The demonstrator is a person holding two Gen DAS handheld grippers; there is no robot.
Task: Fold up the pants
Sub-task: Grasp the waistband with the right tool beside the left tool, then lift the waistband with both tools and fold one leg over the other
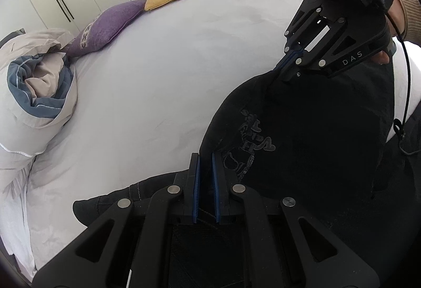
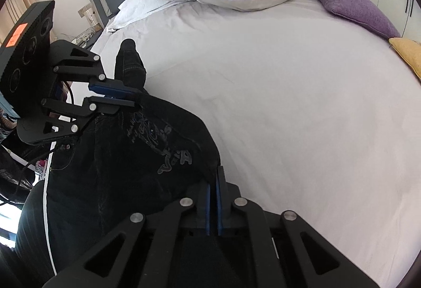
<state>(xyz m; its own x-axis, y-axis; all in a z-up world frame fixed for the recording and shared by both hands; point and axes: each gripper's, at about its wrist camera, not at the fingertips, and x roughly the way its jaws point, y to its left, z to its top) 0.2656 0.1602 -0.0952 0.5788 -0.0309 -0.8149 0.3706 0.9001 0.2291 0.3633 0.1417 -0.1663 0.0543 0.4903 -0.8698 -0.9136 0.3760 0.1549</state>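
Pants [image 1: 302,130]: left gripper [image 1: 206,172] and right gripper [image 2: 214,182] fingers both pinching fabric edge. Keep span between fingers taut, level over bed [image 2: 289,103].

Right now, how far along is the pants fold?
Done: both tongs are shut on the black pants, left tongs and right tongs each pinching an edge. In hand: the cloth hangs bunched between them over the white sheet. Left: no flat fold shows yet; the pants need laying out and folding.
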